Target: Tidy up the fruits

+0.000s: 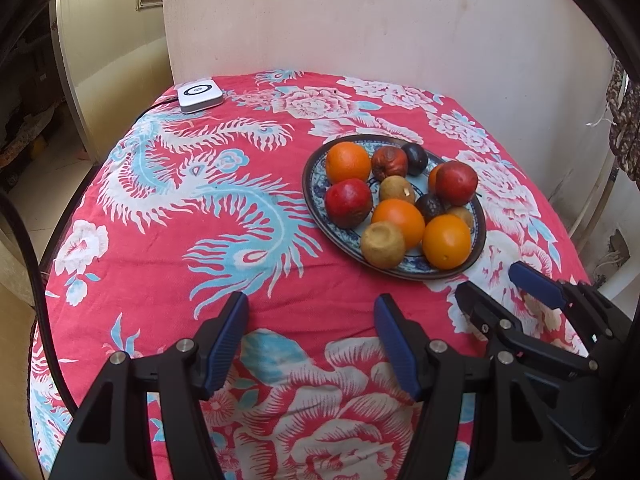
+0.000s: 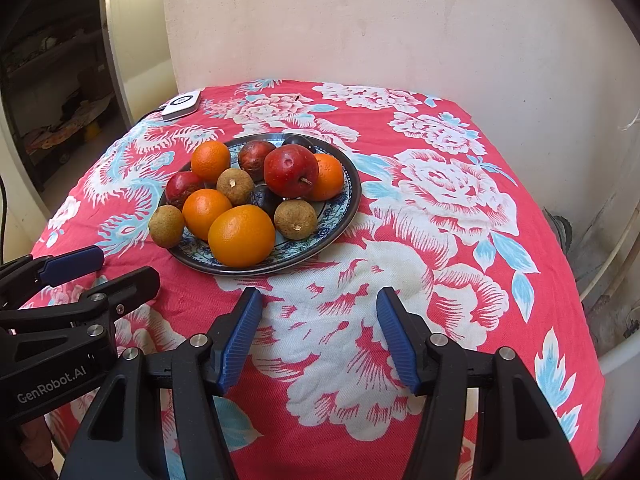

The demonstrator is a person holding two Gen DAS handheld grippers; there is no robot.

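One table (image 1: 168, 240) under a red cloth (image 2: 460, 240) printed with white peonies and pale blue phoenix plumes, pushed up against a cream wall (image 1: 360, 20). One blue-and-white patterned plate (image 1: 316, 204) right of centre on that cloth, dark-rimmed, heaped with fruit. Two hand-held grippers low in the foreground, black-framed with ribbed blue pads: left hand-held gripper (image 1: 312, 304) with jaws spread wide and nothing between them, hovering over the cloth just short of the plate; right hand-held gripper (image 2: 318, 298) likewise released, jaws apart, empty, near the plate's front rim, just beside the left one. Four oranges (image 1: 446, 242) on the plate, the biggest at the near edge, another at the far left, one in the middle, one half hidden behind an apple. Three red apples (image 1: 456, 182), one wrinkled and brownish at the back. Four small tan-brown round fruits (image 1: 383, 245), one of them sitting on the plate's near-left rim. Two dark purple plums (image 1: 415, 158), one at the far rim, one wedged in the middle of the heap. One small white square device (image 1: 200, 96) with a ring on top, cabled, at the far left corner of the table, well apart from the plate.
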